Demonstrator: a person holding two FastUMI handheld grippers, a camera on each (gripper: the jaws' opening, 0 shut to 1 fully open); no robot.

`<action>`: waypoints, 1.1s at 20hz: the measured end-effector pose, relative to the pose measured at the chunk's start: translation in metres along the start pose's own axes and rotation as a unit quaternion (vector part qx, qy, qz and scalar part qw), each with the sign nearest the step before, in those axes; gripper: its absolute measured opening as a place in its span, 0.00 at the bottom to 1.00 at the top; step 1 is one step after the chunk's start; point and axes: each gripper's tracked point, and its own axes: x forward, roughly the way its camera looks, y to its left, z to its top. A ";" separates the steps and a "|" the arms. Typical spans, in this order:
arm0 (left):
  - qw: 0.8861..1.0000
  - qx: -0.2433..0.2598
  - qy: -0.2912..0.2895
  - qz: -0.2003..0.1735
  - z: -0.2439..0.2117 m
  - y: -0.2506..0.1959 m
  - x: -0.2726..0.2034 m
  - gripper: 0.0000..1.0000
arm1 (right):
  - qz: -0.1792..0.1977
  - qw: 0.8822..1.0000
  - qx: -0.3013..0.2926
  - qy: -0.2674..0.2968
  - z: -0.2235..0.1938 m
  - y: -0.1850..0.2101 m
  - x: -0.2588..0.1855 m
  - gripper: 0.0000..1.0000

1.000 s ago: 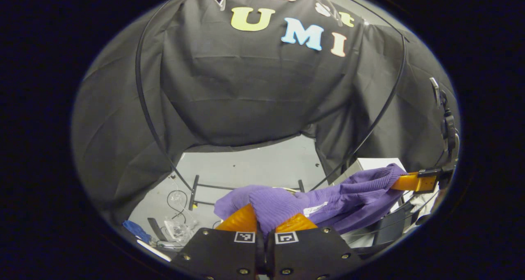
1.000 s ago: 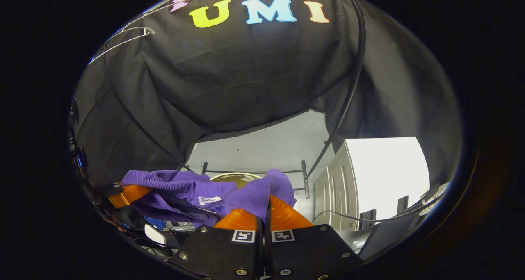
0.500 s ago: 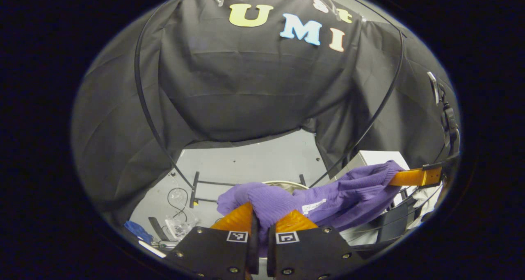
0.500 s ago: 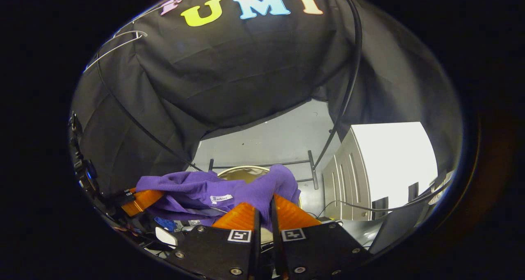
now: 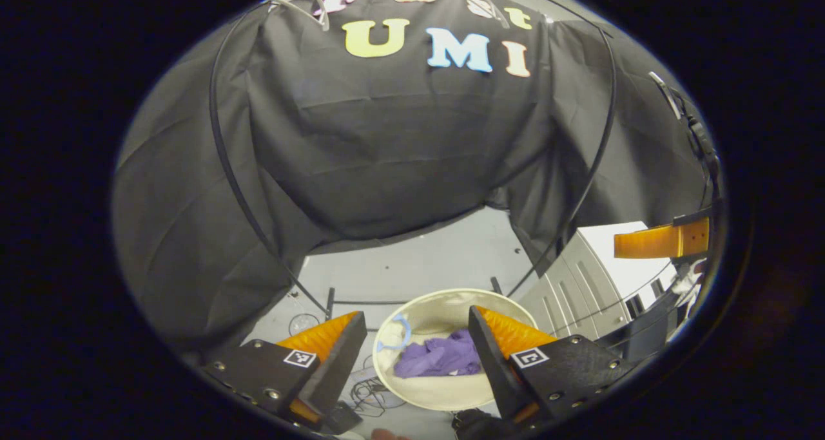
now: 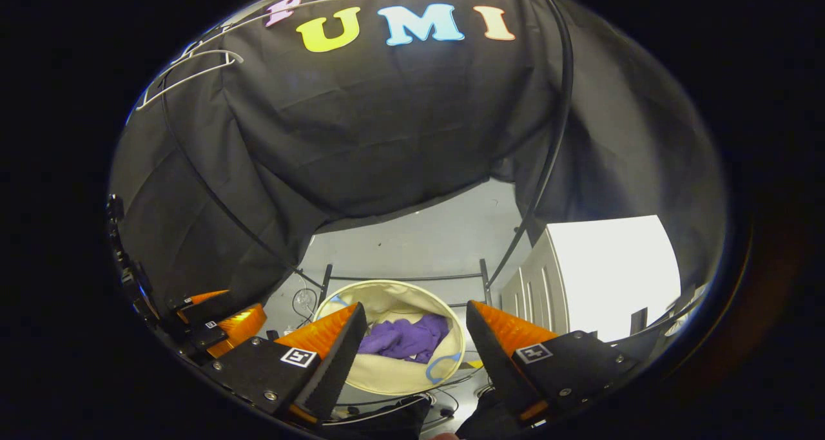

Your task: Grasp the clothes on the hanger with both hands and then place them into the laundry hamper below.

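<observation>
Occlusions, both views
We see the hamper (image 6: 387, 375) rim partly behind fingers (image 6: 329, 343); the hangers (image 6: 187, 66) get cut at the top edge; floor cables (image 5: 367, 395) are too small to resolve.

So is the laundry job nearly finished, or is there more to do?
It looks essentially done. The purple garment lies inside the hamper on the floor. Both the left gripper and the right gripper are open above it, holding nothing. A bare hanger shows up top. Nothing seems left except pulling the grippers away.
</observation>
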 end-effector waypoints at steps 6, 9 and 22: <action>0.997 -0.026 -0.042 0.053 0.036 -0.018 -0.030 0.94 | -0.019 0.998 -0.016 -0.049 0.043 -0.057 -0.019 0.96; 0.986 -0.006 -0.093 0.135 0.076 -0.018 -0.061 0.94 | -0.018 0.996 -0.023 -0.079 0.070 -0.094 -0.035 0.96; 0.942 -0.067 -0.306 0.125 0.257 -0.212 -0.192 0.95 | -0.022 0.949 0.007 -0.315 0.208 -0.263 -0.165 0.96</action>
